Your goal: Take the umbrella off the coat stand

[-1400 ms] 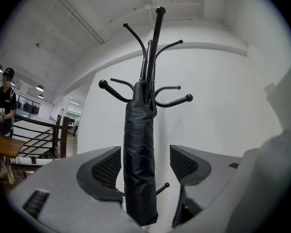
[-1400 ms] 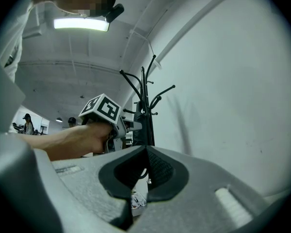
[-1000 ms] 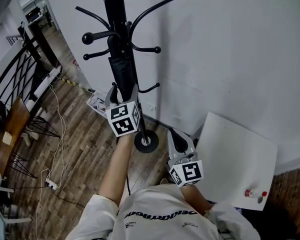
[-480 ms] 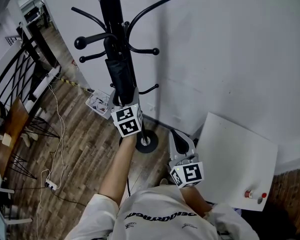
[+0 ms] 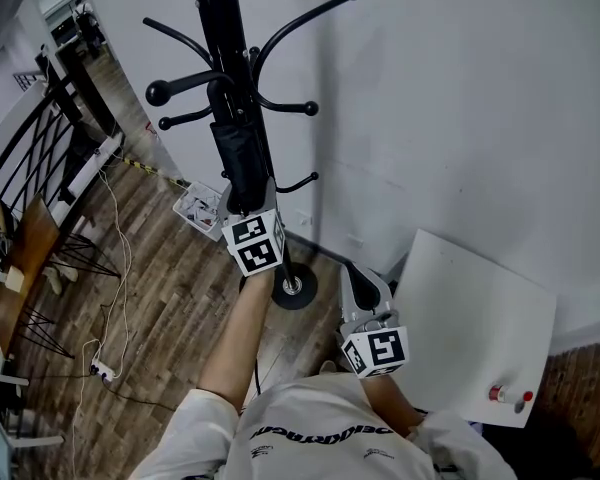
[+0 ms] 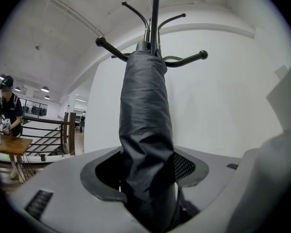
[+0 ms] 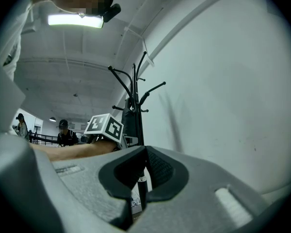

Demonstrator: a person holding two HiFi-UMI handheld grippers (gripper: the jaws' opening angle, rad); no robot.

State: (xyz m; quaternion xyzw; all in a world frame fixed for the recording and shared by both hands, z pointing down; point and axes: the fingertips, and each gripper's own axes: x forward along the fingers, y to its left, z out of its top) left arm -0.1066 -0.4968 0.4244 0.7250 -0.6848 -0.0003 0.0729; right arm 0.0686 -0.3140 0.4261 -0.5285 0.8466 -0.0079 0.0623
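The umbrella (image 5: 237, 153), black and furled, is hanging upright against the pole of the coat stand (image 5: 220, 28), its top up among the hooks. The left hand-held gripper (image 6: 146, 154) is reaching level at its lower part. Its jaws have just been closing and are now pressing the creased fabric from both sides. The right hand-held gripper (image 5: 357, 271) is hovering low near the stand's round base, well apart from the umbrella, its jaws together on nothing.

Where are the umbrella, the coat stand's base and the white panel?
umbrella (image 6: 144, 120): left gripper view, middle of folded canopy.
coat stand's base (image 5: 292, 290): head view, its round foot.
white panel (image 5: 475, 333): head view, its bare centre.
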